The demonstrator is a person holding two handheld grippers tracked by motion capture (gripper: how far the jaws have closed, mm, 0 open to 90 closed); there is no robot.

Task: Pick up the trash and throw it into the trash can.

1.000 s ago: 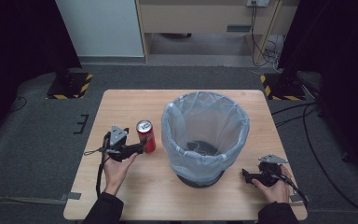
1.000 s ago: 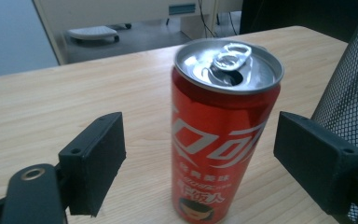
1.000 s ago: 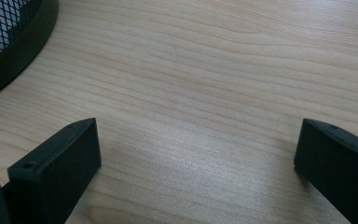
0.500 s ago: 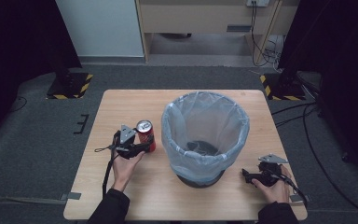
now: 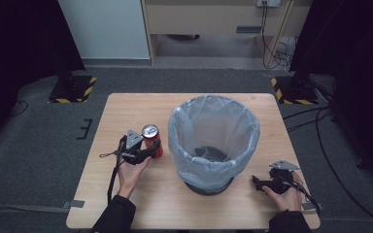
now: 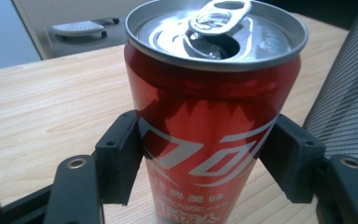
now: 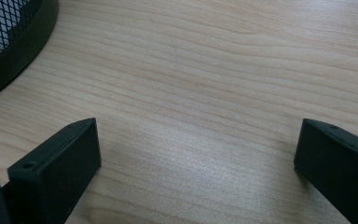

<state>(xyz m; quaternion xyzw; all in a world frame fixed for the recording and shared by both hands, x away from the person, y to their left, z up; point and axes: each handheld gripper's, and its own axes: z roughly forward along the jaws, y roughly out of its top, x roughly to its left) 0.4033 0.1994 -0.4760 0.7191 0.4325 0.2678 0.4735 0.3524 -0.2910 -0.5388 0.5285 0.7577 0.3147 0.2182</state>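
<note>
A red drink can (image 5: 151,137) with an opened pull tab stands upright on the wooden table (image 5: 126,111), just left of the bin. My left gripper (image 5: 153,148) reaches it from the near left. In the left gripper view both black jaws press the sides of the can (image 6: 205,140), so the left gripper (image 6: 204,161) is shut on it. My right gripper (image 5: 257,183) rests low at the table's near right, beside the bin's base. In the right gripper view the right gripper (image 7: 198,158) stands open over bare wood.
A black mesh waste bin (image 5: 213,160) lined with a clear plastic bag stands at the table's middle. Its mesh wall (image 6: 349,107) is close to the can's right, and its base (image 7: 14,46) lies left of my right gripper. Cables and floor stands lie beyond the table.
My left gripper moved right, up to the can, and its jaws now hold the can's sides. The right gripper stayed where it was.
</note>
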